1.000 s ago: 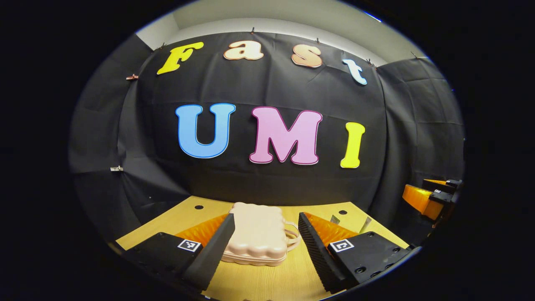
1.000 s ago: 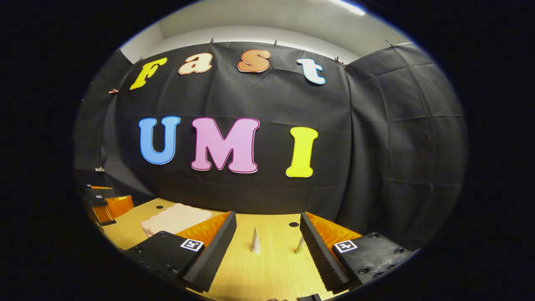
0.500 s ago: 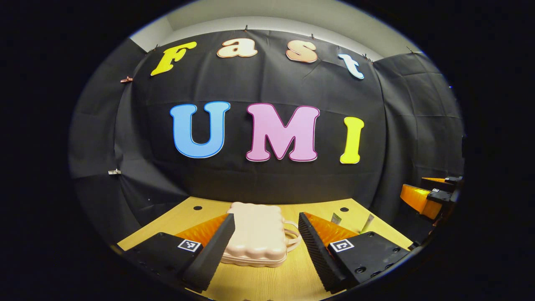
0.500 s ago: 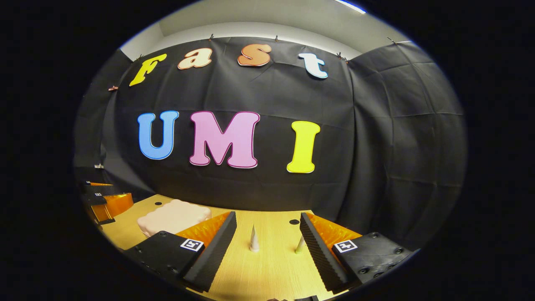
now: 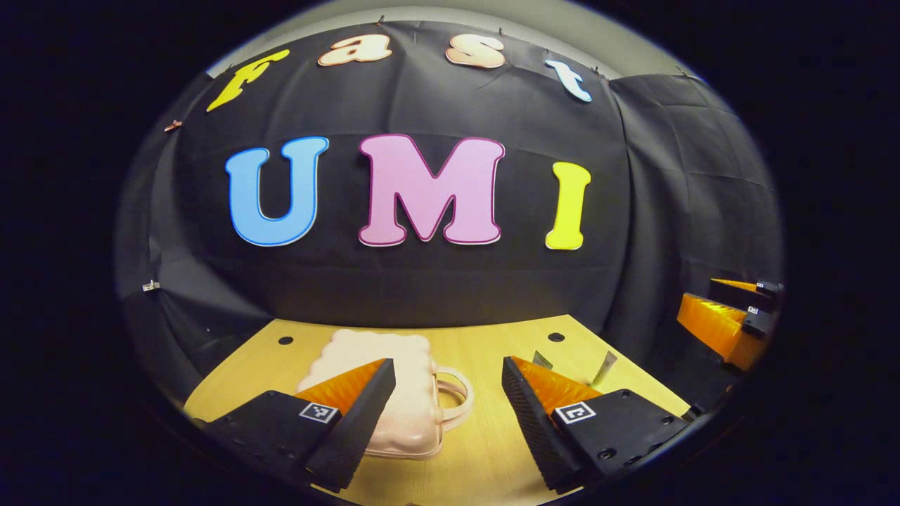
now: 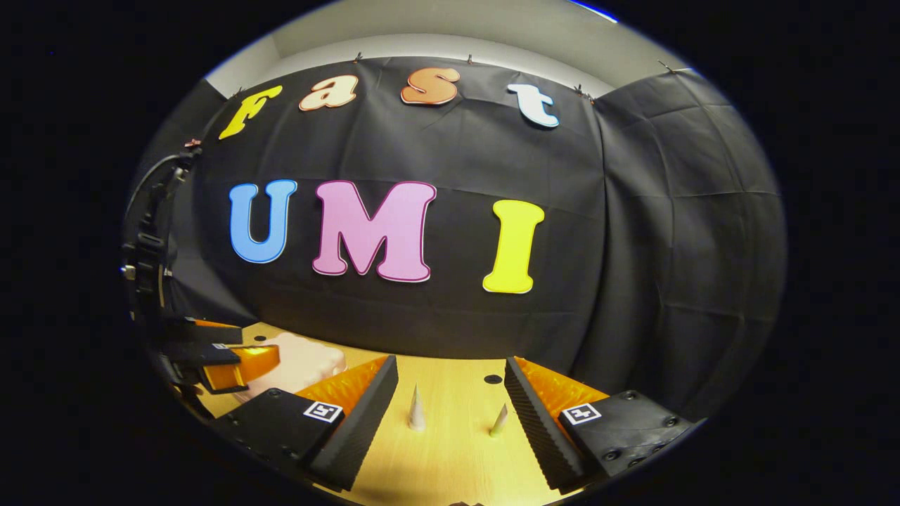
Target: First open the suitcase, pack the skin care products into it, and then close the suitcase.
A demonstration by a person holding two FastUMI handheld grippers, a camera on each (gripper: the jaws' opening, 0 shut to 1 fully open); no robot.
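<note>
A pale pink suitcase (image 5: 411, 397) lies shut and flat on the wooden table (image 5: 485, 344), its handle (image 5: 457, 395) pointing right. My left gripper (image 5: 448, 414) is open just in front of it, with the left finger overlapping the case and the handle in the gap between the fingers. Two small skin care tubes (image 5: 541, 360) (image 5: 603, 367) stand to the right. In the right gripper view these tubes (image 6: 416, 411) (image 6: 499, 420) stand upright just ahead of my open right gripper (image 6: 450, 414). The suitcase (image 6: 309, 358) lies at the left, with the left gripper (image 6: 228, 357) partly in front of it.
The right gripper (image 5: 724, 325) hovers at the far right edge of the left gripper view. Small dark holes (image 5: 555, 337) (image 6: 493, 379) mark the tabletop near the black cloth wall. A cable (image 6: 151, 211) runs up from the left gripper.
My left gripper moved forward and right toward the suitcase; the case now sits lower left in its view, behind the left finger. The right gripper barely moved.
</note>
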